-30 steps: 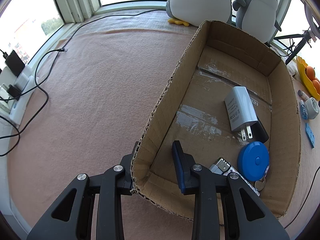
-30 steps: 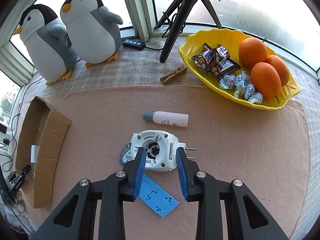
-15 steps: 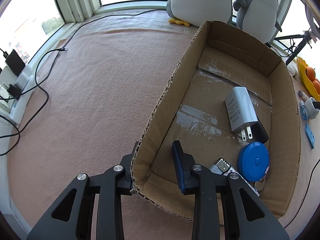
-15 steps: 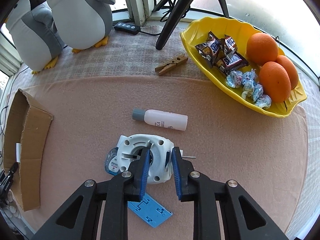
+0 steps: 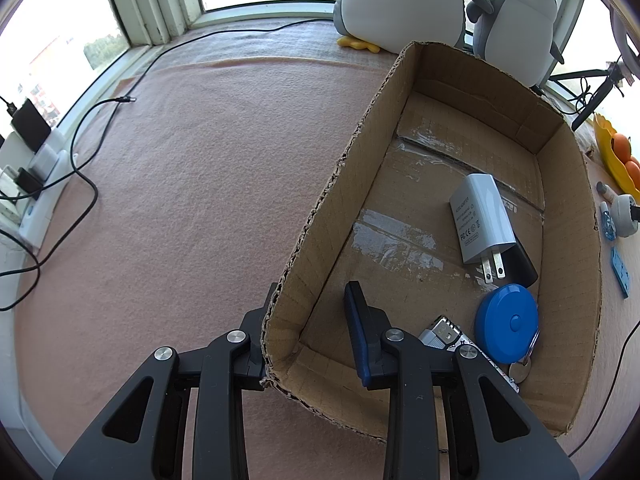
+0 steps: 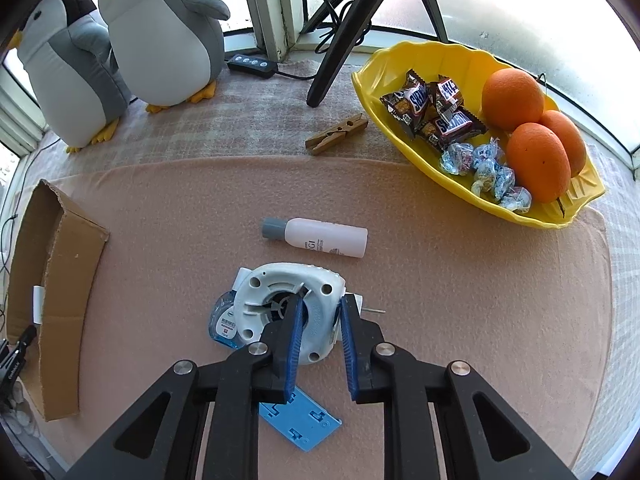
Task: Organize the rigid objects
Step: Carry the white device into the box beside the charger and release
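Here the right tool (image 6: 320, 316), jaws just closing, grips the white plug-in device's (image 6: 280, 300) rim.

I am looking at a white plug-in device (image 6: 288, 304) overlapping a light blue plate (image 6: 302, 420) at its six o'clock. A white bottle (image 6: 326, 237) is wearing a grey cap. At two o'clock a yellow dish (image 6: 452, 176) is showing three oranges (image 6: 538, 160). The brown cardboard box (image 5: 576, 240) is holding a white charger (image 5: 482, 216) and blue round case (image 5: 506, 322).

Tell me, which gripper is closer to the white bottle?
Right. The right gripper is just in front of the white bottle, around a white plug. The left gripper is away at the cardboard box.
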A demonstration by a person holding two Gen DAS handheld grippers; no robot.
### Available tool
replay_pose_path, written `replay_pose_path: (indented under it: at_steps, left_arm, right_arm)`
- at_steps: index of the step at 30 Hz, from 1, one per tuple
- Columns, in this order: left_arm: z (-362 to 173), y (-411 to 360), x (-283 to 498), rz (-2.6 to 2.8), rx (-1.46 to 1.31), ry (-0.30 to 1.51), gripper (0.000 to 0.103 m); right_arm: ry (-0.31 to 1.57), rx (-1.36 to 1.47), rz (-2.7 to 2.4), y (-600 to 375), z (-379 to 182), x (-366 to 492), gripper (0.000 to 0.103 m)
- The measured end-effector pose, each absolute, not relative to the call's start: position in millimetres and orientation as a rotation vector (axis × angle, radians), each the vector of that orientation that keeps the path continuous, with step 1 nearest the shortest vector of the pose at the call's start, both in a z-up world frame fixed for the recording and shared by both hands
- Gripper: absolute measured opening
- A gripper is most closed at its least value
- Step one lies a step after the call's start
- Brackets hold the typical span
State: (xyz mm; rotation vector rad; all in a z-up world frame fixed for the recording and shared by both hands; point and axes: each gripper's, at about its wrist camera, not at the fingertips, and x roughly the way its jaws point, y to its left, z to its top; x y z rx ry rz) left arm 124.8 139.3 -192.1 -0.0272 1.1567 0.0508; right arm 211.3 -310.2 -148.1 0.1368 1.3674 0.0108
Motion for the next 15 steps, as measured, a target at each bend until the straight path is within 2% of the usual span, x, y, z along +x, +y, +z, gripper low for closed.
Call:
replay_pose_path:
  at_steps: [15]
  left_arm:
    - [-192,139,123,0.050,-0.026,1.156,0.029]
  right_arm:
    - [1.263,0.103,0.036,-292,-113,193,0.016]
